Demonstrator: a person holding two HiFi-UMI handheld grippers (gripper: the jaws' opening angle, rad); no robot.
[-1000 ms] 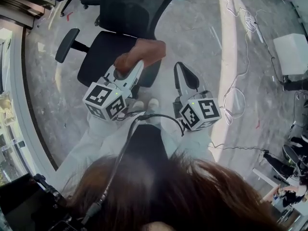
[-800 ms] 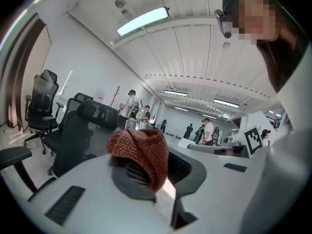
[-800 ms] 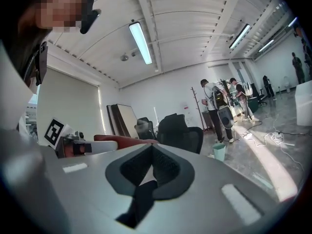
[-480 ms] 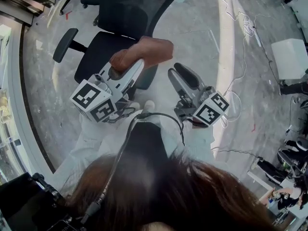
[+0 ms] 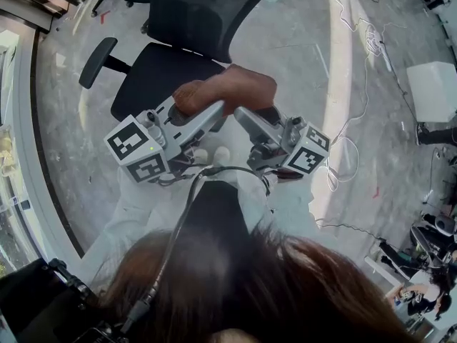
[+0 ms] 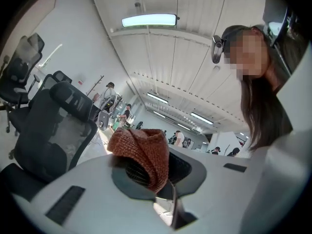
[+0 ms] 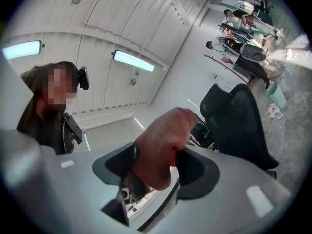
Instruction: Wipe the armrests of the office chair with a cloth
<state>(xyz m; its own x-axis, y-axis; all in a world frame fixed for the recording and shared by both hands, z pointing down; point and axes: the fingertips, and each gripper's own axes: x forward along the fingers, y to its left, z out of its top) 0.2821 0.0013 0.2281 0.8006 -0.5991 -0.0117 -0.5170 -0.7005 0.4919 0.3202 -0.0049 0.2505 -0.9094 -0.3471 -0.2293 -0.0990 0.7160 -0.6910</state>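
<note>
Your left gripper (image 5: 213, 110) is clamping the reddish-brown cloth (image 5: 230, 88). Its 2 jaws are pressing together on a fold, and the rest of the cloth is bunching up above the tips and hanging over them. Your right gripper (image 5: 244, 118) is coming in from the other side and is pointing at the same cloth. Its jaws have just been opening and are now standing wide apart. A lobe of the cloth is sitting between them, but the pads are not pressing on it. The 2 grippers are meeting almost tip to tip in front of your body.

The cloth is being held up in the air. In the head view it is showing over the front right part of the seat (image 5: 150, 84) of the black office chair (image 5: 193, 20). The 1 armrest (image 5: 98, 63) showing there is sticking out at the left side of the seat, well apart from the cloth. The chair is standing on a grey floor (image 5: 285, 41), where thin cables (image 5: 350, 148) are lying to the right.
</note>
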